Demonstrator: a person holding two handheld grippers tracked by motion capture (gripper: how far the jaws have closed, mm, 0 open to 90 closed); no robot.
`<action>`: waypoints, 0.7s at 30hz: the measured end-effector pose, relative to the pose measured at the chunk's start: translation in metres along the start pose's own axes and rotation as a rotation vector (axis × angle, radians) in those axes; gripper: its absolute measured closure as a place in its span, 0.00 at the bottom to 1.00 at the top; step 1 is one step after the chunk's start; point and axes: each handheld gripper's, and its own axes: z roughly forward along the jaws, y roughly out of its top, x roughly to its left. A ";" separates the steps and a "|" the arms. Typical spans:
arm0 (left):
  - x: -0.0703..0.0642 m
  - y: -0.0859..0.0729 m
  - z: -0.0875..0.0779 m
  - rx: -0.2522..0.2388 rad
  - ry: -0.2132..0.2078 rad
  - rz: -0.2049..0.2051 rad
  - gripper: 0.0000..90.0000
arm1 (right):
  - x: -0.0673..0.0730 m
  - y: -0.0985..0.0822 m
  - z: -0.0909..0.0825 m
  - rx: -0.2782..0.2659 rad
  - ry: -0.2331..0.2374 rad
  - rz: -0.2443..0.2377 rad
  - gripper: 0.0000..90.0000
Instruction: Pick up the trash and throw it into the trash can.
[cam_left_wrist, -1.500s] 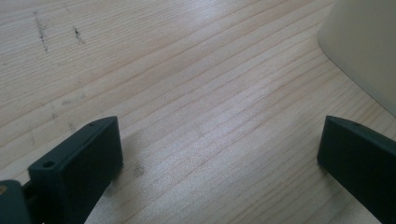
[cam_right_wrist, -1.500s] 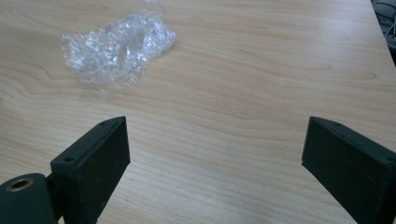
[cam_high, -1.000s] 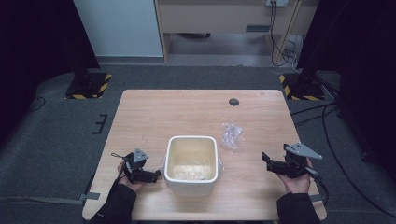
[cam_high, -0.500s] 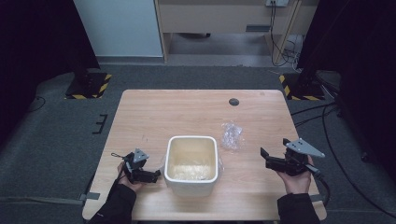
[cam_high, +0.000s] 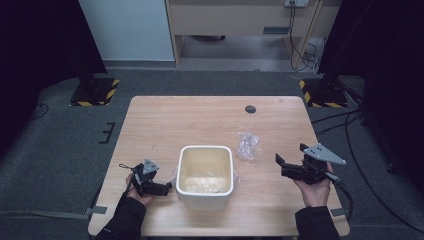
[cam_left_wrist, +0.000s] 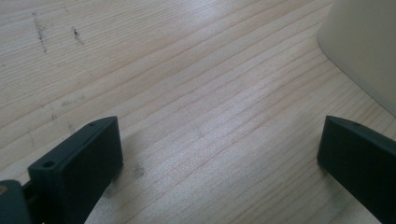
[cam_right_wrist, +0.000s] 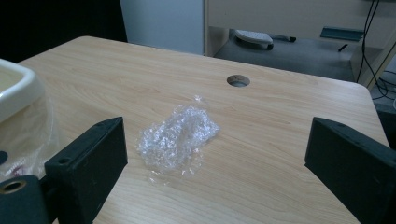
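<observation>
What lies inside the white square tub (cam_high: 204, 175) is hard to make out; something pale and clear is seen at its bottom. Most of the tub is cut off in the left gripper view. The left gripper (cam_high: 167, 187), just beside the tub, is spread wide over bare table (cam_left_wrist: 187, 84), holding nothing. The right gripper (cam_right_wrist: 215, 163) is likewise wide open and empty, with the crumpled clear plastic (cam_right_wrist: 177, 135) seen between its 2 jaws, farther off.

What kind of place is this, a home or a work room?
Most likely a lab or recording room, not a home. A bare wooden table stands on grey carpet, black curtains hang at both sides, weighted stand bases with hazard stripes sit on the floor, and cables run behind.
</observation>
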 end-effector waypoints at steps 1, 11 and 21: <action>0.000 0.000 0.000 0.000 0.000 0.000 0.00 | 0.000 0.000 0.001 0.000 0.001 0.003 0.06; 0.000 0.000 0.000 0.000 0.000 0.000 0.00 | 0.003 0.008 0.012 0.007 0.015 -0.004 0.07; 0.000 0.000 0.001 -0.002 -0.003 0.003 0.00 | 0.011 0.023 0.029 -0.003 0.044 -0.007 0.06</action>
